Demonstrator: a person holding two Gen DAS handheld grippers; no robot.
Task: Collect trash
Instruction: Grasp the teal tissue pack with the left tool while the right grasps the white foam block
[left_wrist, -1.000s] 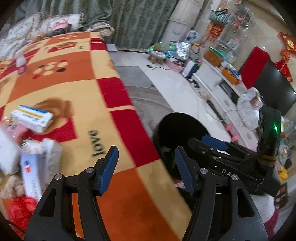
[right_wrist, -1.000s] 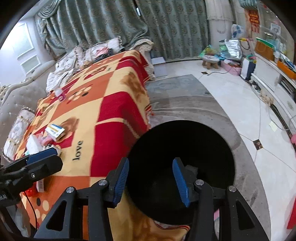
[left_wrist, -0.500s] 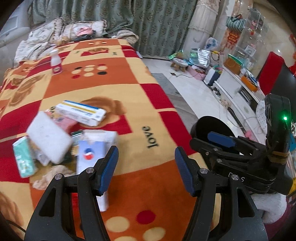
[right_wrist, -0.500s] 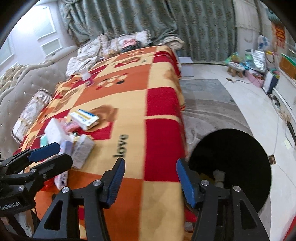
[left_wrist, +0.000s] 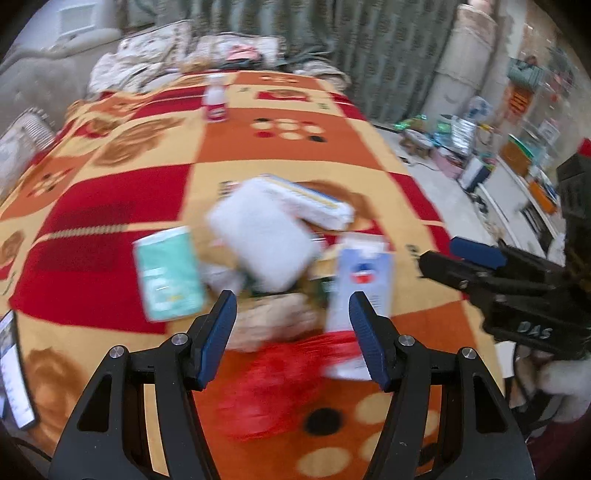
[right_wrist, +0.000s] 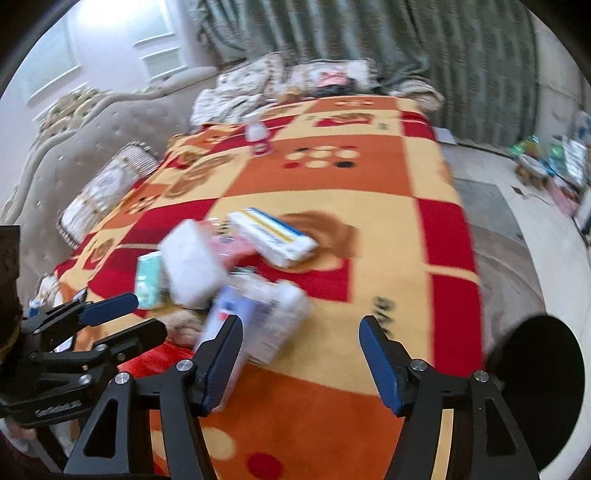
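Note:
A heap of trash lies on the patterned blanket (left_wrist: 280, 155): a white foam block (left_wrist: 264, 236), a teal tissue pack (left_wrist: 168, 273), a white and yellow box (left_wrist: 314, 201), a white and blue carton (left_wrist: 364, 277), a red plastic bag (left_wrist: 288, 380) and crumpled beige paper (left_wrist: 277, 323). My left gripper (left_wrist: 293, 334) is open and empty, just above the red bag and paper. My right gripper (right_wrist: 303, 365) is open and empty, over the blanket right of the heap, near the carton (right_wrist: 236, 321). The black trash bin (right_wrist: 539, 384) stands on the floor at the right.
A small white bottle with a red label (left_wrist: 215, 98) stands far back on the blanket. A phone (left_wrist: 13, 373) lies at the left edge. Pillows and bedding (right_wrist: 280, 85) lie at the far end. The blanket's right edge drops to a floor with a grey rug (right_wrist: 495, 236).
Both grippers have swung left, away from the black bin and over to the trash heap. The left gripper now hangs right over the heap. Both stay open and empty.

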